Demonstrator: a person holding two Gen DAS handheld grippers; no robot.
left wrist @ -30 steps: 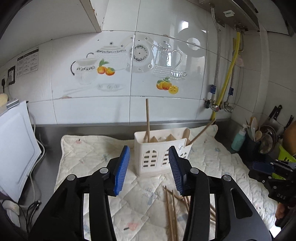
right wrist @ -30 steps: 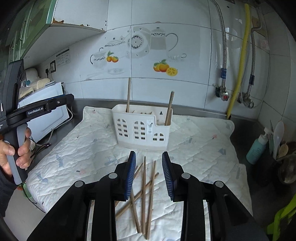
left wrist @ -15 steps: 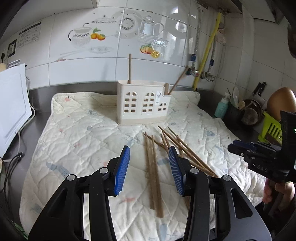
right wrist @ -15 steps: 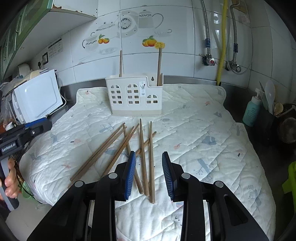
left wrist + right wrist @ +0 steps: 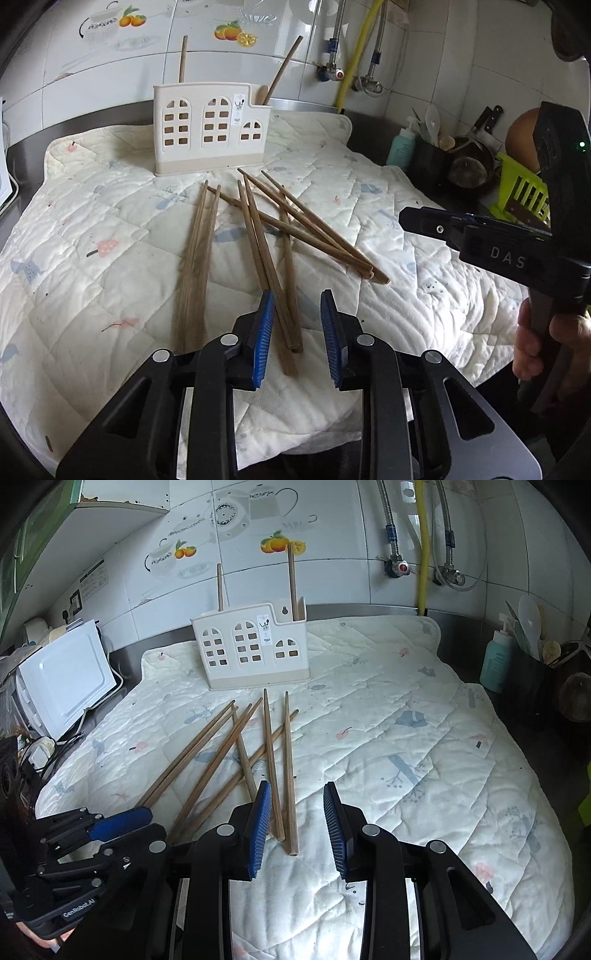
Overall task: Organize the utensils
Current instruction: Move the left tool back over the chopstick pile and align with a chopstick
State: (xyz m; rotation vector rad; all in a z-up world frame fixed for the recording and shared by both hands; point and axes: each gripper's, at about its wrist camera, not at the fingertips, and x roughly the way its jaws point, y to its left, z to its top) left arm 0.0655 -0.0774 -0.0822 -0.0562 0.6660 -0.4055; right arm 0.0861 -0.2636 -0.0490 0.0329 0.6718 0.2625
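Starting left of the white utensil caddy, your right wrist view is showing a white appliance on the steel counter, which your left wrist view is cutting down to a sliver at its edge. You are holding the left gripper low over the quilted mat, in front of the caddy, with its blue pads spread apart and gripping nothing; the near ends of two loose chopsticks are lying between them. The rest of the chopsticks are fanning out across the mat between you and the caddy, some crossing each other. Two more wooden sticks are standing in the caddy: one upright at its left end, one leaning at its right end beside a wooden spoon head, which only the left view is showing. You are holding the right gripper near the caddy-side pile too, fingers parted and empty, with two chopstick ends just inside its left pad. Right of the caddy, a teal bottle is standing off the mat; only the left view is catching the green rack beyond it.
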